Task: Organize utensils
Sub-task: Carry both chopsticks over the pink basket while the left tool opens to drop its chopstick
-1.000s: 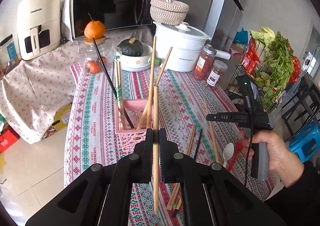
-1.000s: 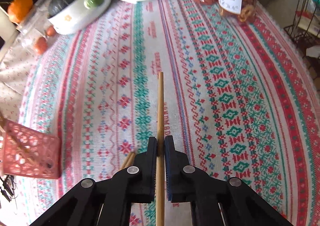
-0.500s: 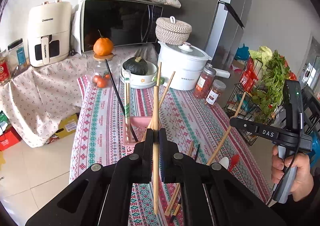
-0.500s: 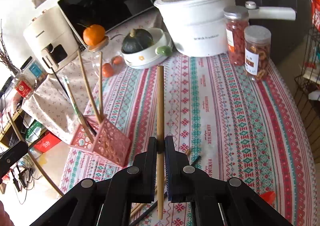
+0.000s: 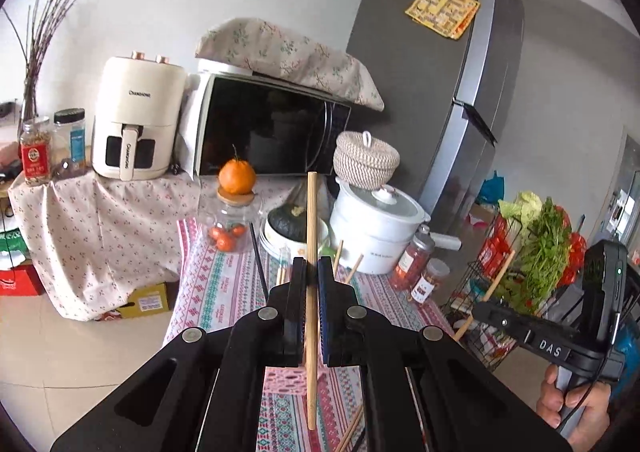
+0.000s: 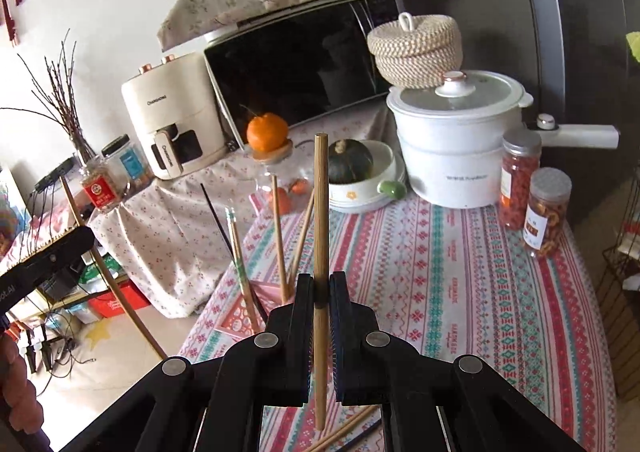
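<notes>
My left gripper (image 5: 312, 272) is shut on a wooden chopstick (image 5: 311, 219), held upright above the patterned table. My right gripper (image 6: 321, 288) is shut on another wooden chopstick (image 6: 321, 195), also upright. A pink perforated utensil basket (image 6: 240, 318) stands on the table's left side, below and left of the right gripper, with several chopsticks (image 6: 279, 236) standing in it. In the left wrist view the basket (image 5: 286, 380) shows just under the fingers. More chopsticks (image 6: 348, 428) lie loose on the tablecloth near the right gripper. The right gripper also shows in the left wrist view (image 5: 480, 310).
At the table's back stand a white pot (image 6: 456, 147), a bowl with a dark squash (image 6: 352, 163), a glass jar topped by an orange (image 6: 267, 131) and two snack jars (image 6: 546, 211). A microwave (image 5: 272, 131) and air fryer (image 5: 136, 119) sit behind. A vegetable rack (image 5: 532, 260) stands right.
Both grippers have risen and tilted up, each keeping its chopstick. The views went from looking down at the tablecloth to looking across at the appliances. The right chopstick has left the table.
</notes>
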A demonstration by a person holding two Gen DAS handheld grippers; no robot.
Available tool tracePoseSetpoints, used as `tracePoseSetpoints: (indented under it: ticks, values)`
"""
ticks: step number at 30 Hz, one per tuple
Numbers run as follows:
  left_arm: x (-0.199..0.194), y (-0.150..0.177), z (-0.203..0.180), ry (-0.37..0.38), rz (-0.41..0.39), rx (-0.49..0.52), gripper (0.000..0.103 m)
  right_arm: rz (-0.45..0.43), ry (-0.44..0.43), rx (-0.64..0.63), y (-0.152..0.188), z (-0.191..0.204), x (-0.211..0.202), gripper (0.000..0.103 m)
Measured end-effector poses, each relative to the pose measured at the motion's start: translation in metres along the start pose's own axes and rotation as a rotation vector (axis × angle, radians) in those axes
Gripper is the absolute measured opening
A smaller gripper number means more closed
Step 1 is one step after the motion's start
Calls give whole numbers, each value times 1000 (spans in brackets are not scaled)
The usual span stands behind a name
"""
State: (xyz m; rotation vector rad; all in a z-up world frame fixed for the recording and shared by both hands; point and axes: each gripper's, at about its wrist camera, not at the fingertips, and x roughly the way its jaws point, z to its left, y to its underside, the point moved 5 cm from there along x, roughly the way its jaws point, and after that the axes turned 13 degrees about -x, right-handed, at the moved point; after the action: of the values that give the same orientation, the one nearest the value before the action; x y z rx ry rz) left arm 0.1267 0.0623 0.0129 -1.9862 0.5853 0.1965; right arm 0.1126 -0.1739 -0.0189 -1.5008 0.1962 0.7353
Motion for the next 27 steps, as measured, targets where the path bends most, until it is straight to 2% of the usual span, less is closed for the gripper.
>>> tracePoseSetpoints:
  ticks: [8, 11, 19, 27]
  values:
    - [6, -24, 1, -11, -202, -25, 5, -5, -13, -9, -6, 6, 9, 6]
    - [21, -20, 1, -13, -238, -4, 5, -1, -14, -6, -5, 6, 12, 6]
    - [75, 10, 10, -74, -186, 70, 5, 9, -10, -10, -1, 6, 16, 6]
    - [112, 31, 20, -89, -48, 75, 6, 20, -9, -14, 2, 9, 23, 6]
